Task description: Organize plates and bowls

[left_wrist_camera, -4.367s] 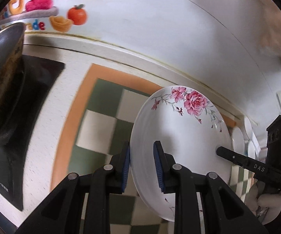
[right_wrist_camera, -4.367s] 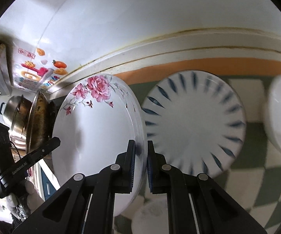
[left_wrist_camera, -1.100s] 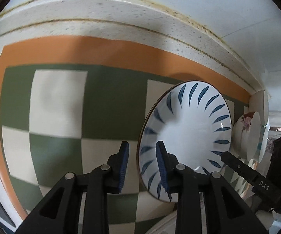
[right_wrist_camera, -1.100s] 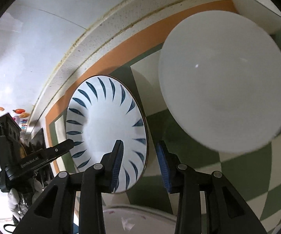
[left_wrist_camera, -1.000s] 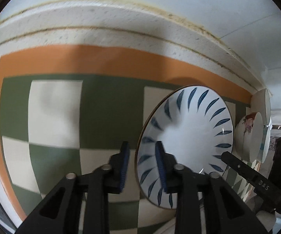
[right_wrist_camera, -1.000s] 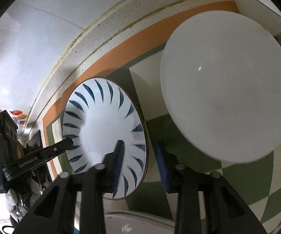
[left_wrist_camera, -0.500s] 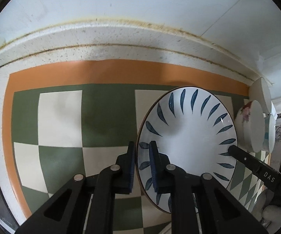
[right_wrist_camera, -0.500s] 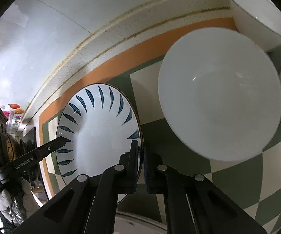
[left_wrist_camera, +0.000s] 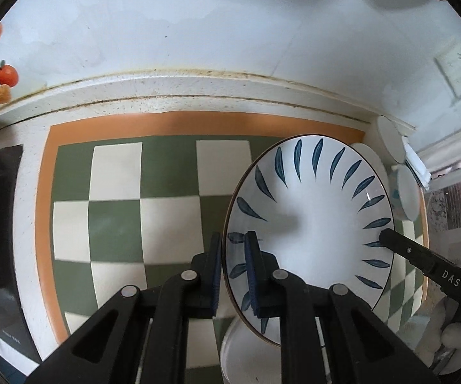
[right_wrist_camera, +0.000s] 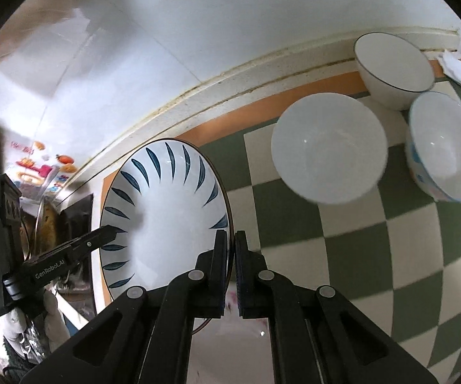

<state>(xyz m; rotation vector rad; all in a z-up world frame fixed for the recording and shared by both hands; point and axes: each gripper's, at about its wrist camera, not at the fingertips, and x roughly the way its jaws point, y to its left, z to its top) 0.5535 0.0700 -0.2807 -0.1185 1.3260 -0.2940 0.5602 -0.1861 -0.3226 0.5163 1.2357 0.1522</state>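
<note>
Plate: the blue-leaf plate (left_wrist_camera: 313, 220) hangs tilted above the checkered mat (left_wrist_camera: 118, 204), carried by both grippers at opposite edges of its rim.
Left gripper (left_wrist_camera: 233, 256): jaws closed on the plate's left rim, 1 pad on each face.
Right gripper (right_wrist_camera: 231, 249): jaws clamped tight on the right rim, so the wide dish is balanced from 2 sides, not levered from 1.
Below: a white plate (left_wrist_camera: 246, 355) with a faint pink print lies under the lifted one, likely the stack it is meant for.
Bowls: 3 bowls sit grouped at the mat's far right: a plain white bowl (right_wrist_camera: 328, 147), a blue-rimmed bowl (right_wrist_camera: 393, 68) by the wall, and a patterned bowl (right_wrist_camera: 444, 147) just beside them, keeping bowls apart from plates.
Desk (left_wrist_camera: 198, 96): its speckled back edge runs along the wall.
</note>
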